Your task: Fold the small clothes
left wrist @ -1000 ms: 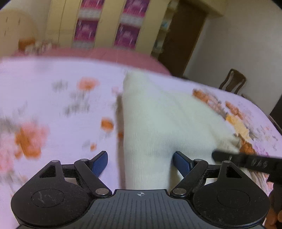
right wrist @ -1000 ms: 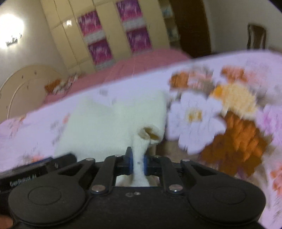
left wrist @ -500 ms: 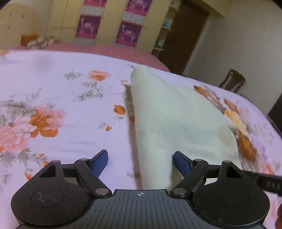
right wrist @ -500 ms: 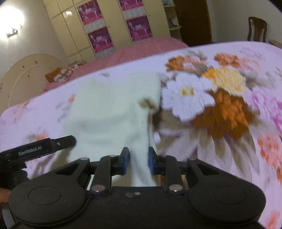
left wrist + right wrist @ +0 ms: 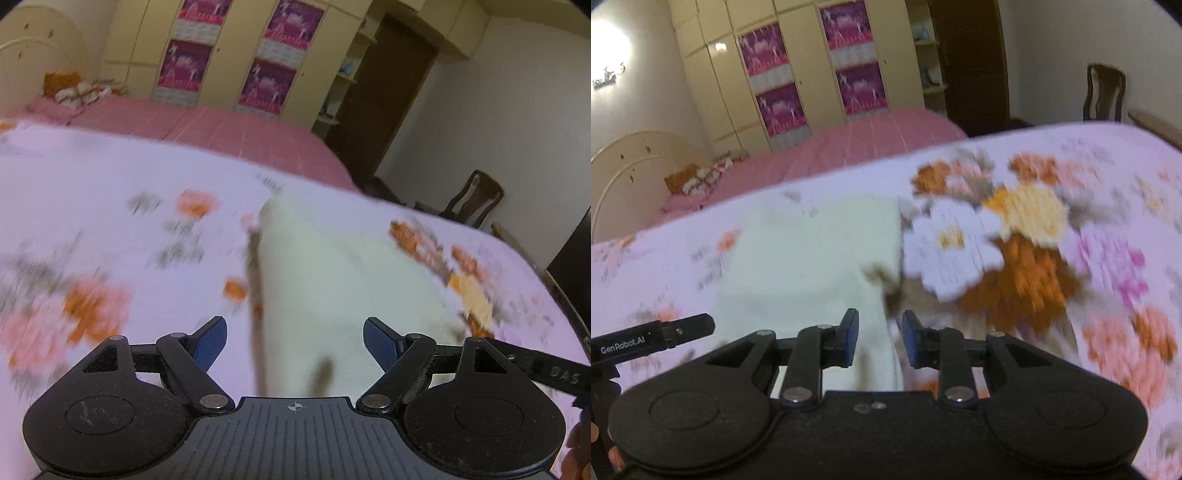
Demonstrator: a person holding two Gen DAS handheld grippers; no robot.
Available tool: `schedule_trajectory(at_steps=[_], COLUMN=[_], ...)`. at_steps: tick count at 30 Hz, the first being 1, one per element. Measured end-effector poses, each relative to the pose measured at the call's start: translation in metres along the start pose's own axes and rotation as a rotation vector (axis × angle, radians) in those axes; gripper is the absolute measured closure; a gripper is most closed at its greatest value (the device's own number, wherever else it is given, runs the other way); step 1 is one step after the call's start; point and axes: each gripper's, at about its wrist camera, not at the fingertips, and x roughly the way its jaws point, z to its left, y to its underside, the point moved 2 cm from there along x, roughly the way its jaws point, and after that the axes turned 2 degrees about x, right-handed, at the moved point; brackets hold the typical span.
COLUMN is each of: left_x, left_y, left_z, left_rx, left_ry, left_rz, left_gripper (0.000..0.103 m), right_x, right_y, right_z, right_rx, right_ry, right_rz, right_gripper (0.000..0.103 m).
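A cream knit garment [image 5: 325, 280] lies folded on a floral bedspread [image 5: 110, 229], toward the spread's far edge, where a pink-covered bed [image 5: 229, 125] begins. The left gripper [image 5: 294, 341] hangs above the garment's near end with its blue pads [image 5: 210, 341] spread wide and nothing between them. The right gripper [image 5: 877, 338] has just been opening its jaws; the garment's near right edge runs through the gap, and the blue pads [image 5: 849, 334] stand clear of the cloth on either side. Each gripper's black side bar juts into the other's view, and a big printed bloom [image 5: 960, 251] lies just beside the garment's right edge. Behind the beds stand a cream wardrobe with magenta panels [image 5: 783, 99], a dark door [image 5: 384, 103], a wooden chair [image 5: 476, 199] against the white wall and a curved headboard [image 5: 631, 173]. Motion blur smears the bedspread's pattern in both views.
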Motion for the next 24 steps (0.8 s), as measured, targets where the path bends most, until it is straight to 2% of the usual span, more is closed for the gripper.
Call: schedule_trajectory(at_steps=[4, 8, 10, 12, 18, 20, 21, 23, 24], left_x=[0.035, 0.081, 0.097, 0.104, 0.123, 0.129, 0.129, 0.128, 0.127], left_y=[-0.024, -0.034, -0.036, -0.038, -0.048, -0.042, -0.04, -0.04, -0.041], left_z=[-0.007, 0.005, 0.017, 0.022, 0.02, 0.024, 0.023, 0.02, 0.021], left_rx=[0.004, -0.042, -0.097, -0.127, -0.124, -0.121, -0.096, -0.072, -0.079], left_ry=[-0.01, -0.103, -0.113, -0.11, -0.125, -0.12, -0.122, -0.123, -0.122], left_rz=[0.018, 0.073, 0.084, 0.073, 0.034, 0.03, 0.02, 0.02, 0.024], left_gripper=[0.022, 0.022, 0.021, 0.021, 0.022, 0.021, 0.022, 0.022, 0.022], right_x=[0.021, 0.059, 0.081, 0.096, 0.13, 0.139, 0.149, 0.156, 0.156], right_y=[-0.024, -0.043, -0.052, -0.057, -0.067, -0.063, -0.059, -0.052, -0.052], right_z=[0.016, 0.026, 0.026, 0.026, 0.021, 0.025, 0.026, 0.017, 0.012], right_rx=[-0.033, -0.048, -0.041, -0.037, -0.034, -0.086, -0.127, -0.12, -0.091], right_ry=[-0.007, -0.01, -0.007, -0.001, 0.006, 0.028, 0.062, 0.068, 0.07], right_rz=[-0.044, -0.034, -0.02, -0.014, -0.013, -0.007, 0.014, 0.0, 0.0], right_gripper=[0.074, 0.071, 0.066, 0.065, 0.063, 0.063, 0.06, 0.038, 0.039])
